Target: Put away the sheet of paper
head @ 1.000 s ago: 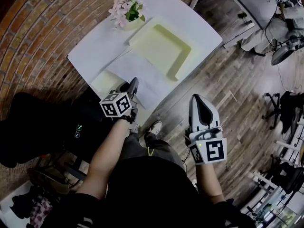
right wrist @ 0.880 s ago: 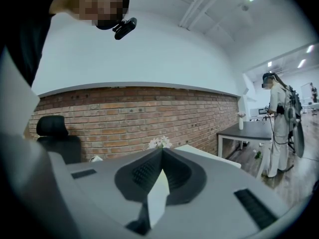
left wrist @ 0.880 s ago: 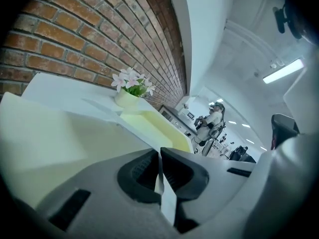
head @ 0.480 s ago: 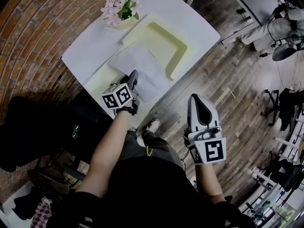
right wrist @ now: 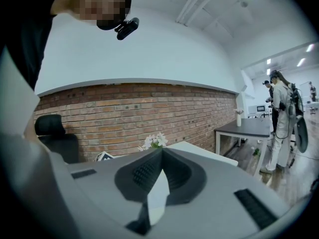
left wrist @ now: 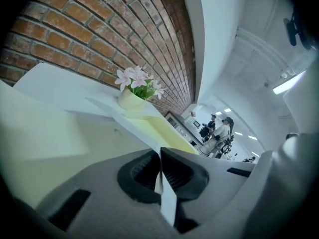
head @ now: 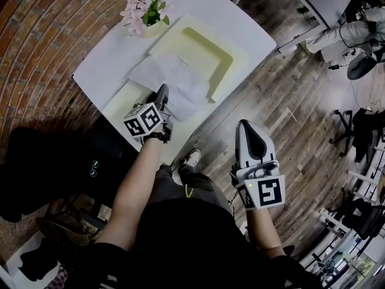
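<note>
The white sheet of paper is lifted off the white table and buckled, partly over the near corner of the pale yellow tray. My left gripper is shut on the sheet's near edge. In the left gripper view the sheet runs from my left gripper toward the tray. My right gripper hangs shut and empty over the wooden floor, to the right of the table. In the right gripper view my right gripper has nothing between its jaws.
A pot of pink flowers stands at the table's far left corner. A second pale yellow flat piece lies at the near left edge. A brick wall lies left of the table; a black chair stands beside me.
The sheet lay flat on the table; now its near edge is raised and the paper is buckled, pushed toward the tray with my left gripper. The right gripper has stayed put.
</note>
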`<state>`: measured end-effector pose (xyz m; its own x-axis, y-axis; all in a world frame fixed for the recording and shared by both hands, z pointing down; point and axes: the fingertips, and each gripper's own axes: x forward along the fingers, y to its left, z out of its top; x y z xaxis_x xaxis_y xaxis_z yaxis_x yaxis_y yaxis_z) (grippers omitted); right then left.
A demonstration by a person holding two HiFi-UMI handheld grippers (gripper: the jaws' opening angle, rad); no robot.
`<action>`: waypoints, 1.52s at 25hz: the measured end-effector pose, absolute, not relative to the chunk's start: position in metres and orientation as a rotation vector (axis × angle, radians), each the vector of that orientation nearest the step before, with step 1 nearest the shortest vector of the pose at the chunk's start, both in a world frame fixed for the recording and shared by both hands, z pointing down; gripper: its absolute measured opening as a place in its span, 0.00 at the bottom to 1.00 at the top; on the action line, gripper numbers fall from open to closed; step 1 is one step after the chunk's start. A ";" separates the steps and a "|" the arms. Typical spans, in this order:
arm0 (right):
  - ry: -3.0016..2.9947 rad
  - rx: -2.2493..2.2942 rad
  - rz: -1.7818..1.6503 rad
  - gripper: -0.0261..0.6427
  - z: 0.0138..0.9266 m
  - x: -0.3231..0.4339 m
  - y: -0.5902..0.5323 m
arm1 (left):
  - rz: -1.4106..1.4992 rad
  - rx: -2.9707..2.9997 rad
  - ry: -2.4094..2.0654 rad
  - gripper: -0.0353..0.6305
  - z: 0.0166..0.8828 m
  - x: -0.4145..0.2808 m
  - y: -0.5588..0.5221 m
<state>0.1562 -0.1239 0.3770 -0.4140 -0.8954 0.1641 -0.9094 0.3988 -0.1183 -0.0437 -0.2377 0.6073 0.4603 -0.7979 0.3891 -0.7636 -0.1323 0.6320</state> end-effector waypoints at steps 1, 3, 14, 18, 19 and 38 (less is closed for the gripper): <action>-2.556 1.654 0.289 0.06 0.379 0.157 -0.124 | -0.045 1.901 -1.303 0.09 0.609 -0.041 -0.238; -2.536 1.650 0.291 0.06 0.383 0.160 -0.123 | -0.044 1.899 -1.294 0.09 0.614 -0.036 -0.239; -2.530 1.669 0.330 0.06 0.386 0.163 -0.125 | -0.007 1.920 -1.299 0.09 0.621 -0.008 -0.269; -2.513 1.660 0.313 0.06 0.390 0.167 -0.126 | 0.006 1.930 -1.298 0.09 0.622 0.003 -0.283; -2.504 1.654 0.303 0.06 0.393 0.169 -0.125 | 0.004 1.926 -1.298 0.09 0.623 0.005 -0.286; -2.463 1.675 0.340 0.06 0.409 0.192 -0.120 | 0.020 1.957 -1.311 0.09 0.630 0.035 -0.324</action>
<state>0.1920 -0.1203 0.4090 -0.3685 -0.8972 0.2434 -0.9296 0.3531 -0.1057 0.0351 -0.3241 0.6301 0.4715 -0.7829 0.4060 -0.7950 -0.1780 0.5799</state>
